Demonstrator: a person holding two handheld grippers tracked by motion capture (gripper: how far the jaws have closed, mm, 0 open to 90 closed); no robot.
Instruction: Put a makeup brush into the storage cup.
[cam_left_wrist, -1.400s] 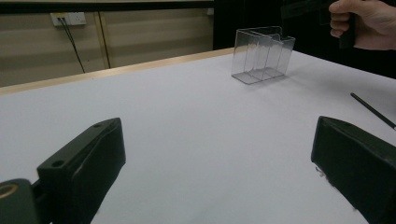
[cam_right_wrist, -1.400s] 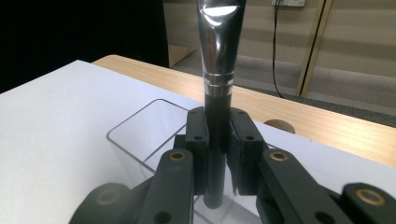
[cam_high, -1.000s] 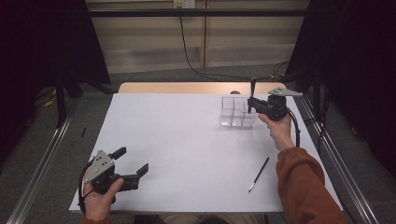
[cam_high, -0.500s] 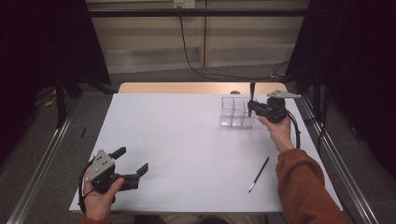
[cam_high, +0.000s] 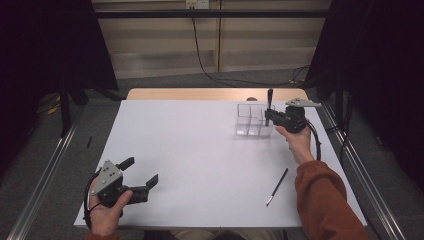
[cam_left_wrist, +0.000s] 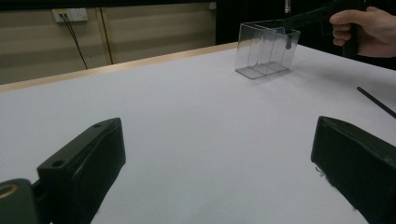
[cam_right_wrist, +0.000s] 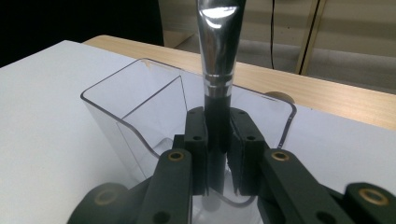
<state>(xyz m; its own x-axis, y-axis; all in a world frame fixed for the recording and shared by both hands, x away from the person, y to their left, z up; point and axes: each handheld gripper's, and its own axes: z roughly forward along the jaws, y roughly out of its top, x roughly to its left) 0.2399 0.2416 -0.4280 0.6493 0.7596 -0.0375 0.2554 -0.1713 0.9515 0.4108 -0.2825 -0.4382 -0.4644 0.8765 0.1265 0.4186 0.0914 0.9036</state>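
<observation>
Two grippers are seen. Nearest, well short of the clear organizer, the left gripper rests with fingers wide, empty. A thin brush lies between. At the organizer, the right gripper clamps an upright brush; judged light, stiff, slippery ferrule; handle preferred.

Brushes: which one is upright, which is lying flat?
Upright: the brush with the silver ferrule, clamped in the right gripper jaws at the clear organizer. Flat: the thin dark brush on the white table, near the right forearm.
</observation>
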